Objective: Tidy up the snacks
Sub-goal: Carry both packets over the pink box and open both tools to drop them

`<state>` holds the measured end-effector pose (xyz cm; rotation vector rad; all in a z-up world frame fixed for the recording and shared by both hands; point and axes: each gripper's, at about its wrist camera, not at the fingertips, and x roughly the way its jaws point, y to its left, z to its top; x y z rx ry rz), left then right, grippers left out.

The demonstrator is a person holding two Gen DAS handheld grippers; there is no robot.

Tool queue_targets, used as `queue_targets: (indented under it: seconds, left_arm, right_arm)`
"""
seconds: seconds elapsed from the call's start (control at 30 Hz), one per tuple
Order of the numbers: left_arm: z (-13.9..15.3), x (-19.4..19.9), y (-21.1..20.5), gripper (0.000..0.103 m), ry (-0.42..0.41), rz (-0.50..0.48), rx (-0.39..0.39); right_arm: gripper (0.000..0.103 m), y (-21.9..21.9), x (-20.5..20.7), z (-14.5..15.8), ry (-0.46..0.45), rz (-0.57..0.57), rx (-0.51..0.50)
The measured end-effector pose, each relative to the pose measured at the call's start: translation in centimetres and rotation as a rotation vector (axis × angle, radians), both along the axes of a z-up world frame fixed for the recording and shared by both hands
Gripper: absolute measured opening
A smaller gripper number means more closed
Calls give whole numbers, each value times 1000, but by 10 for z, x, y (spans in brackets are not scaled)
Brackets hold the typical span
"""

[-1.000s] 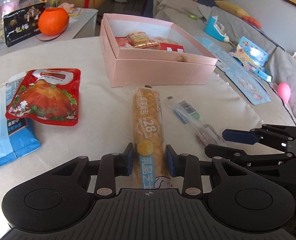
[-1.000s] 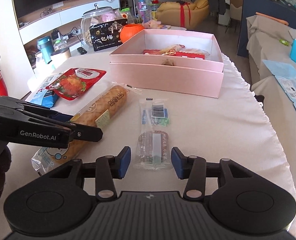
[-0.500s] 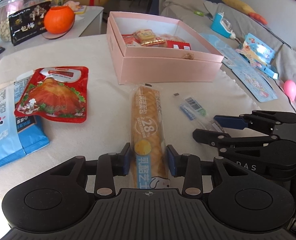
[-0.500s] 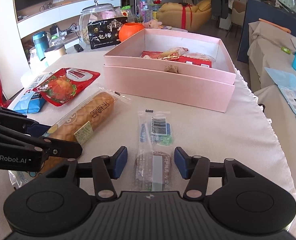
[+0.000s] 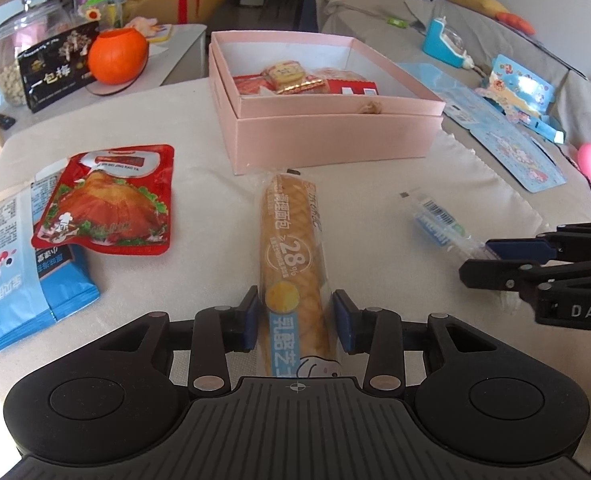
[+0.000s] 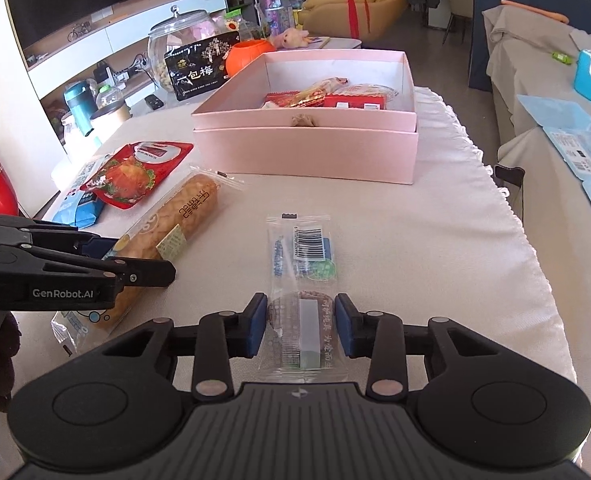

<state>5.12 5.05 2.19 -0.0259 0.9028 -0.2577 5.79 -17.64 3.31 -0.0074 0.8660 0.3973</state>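
A long orange bread roll pack (image 5: pixel 293 248) lies on the white tablecloth, pointing at the pink box (image 5: pixel 327 140). My left gripper (image 5: pixel 297 320) straddles its near end, pads touching the wrapper on both sides. A clear packet with a brown cake and a barcode (image 6: pixel 301 280) lies to the right. My right gripper (image 6: pixel 299 328) straddles its near end, pads at the wrapper's edges. The pink box (image 6: pixel 307 152) stands open with several snacks inside. The bread also shows in the right wrist view (image 6: pixel 175 224).
A red roast-chicken pouch (image 5: pixel 107 200) and blue packets (image 5: pixel 19 272) lie at the left. A glass jar (image 5: pixel 15 60), black plum bag (image 5: pixel 59 68) and orange pumpkin (image 5: pixel 117 56) stand behind. The table's right edge (image 6: pixel 535 240) drops to a sofa.
Both grippers have risen and tilted slightly; the right gripper's jaws have narrowed around the cake packet. The left stays around the bread roll.
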Motion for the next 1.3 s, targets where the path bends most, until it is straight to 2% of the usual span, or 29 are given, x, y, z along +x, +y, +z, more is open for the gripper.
queue_targets:
  seconds: [0.1,0.2,0.3,0.43,0.57,0.67,0.73,0.8,0.87,0.93,1.07,1.17,1.3]
  left_arm:
    - [3,-1,1,35,15,40,-10]
    - [10,-2,5,34,22,33,-84]
    - [21,-6,1,33,-17,27,-68]
    - [40,-7,-2,33,-66,10,-85]
    - [71,-1,-5,33,-146,-11,-117]
    - [112,22,-3,33,-259,14,-147]
    - [138,50,-3,34,-333,32,-202]
    - [147,89,0,37,-315,39,-268]
    - [145,122,6,38,-294,61,-314]
    - [143,129,16,38,-332,94,-313]
    - [129,91,53,38,-384,110,-344]
    - [110,56,87,38,-396,205,-264]
    - [92,43,136,38,-288,372,-232]
  right_arm:
    - [36,-10,0,10,-9,-4,30]
    - [36,-15,0,22,-28,-9,44]
    - [36,-20,-3,36,-70,-4,44]
    - [36,-25,-6,54,-132,-19,40]
    - [36,-33,-5,66,-166,-40,46]
    - [36,-35,-2,70,-183,-60,34]
    - [36,-36,1,72,-185,-64,35]
    - [36,-33,4,75,-195,-63,29]
    - [36,-30,7,76,-207,-61,20]
    - [36,-27,10,76,-209,-69,1]
    - [36,-33,12,78,-212,-92,-15]
    - [36,-32,26,91,-244,-102,-18]
    - [37,-19,81,129,-242,-85,83]
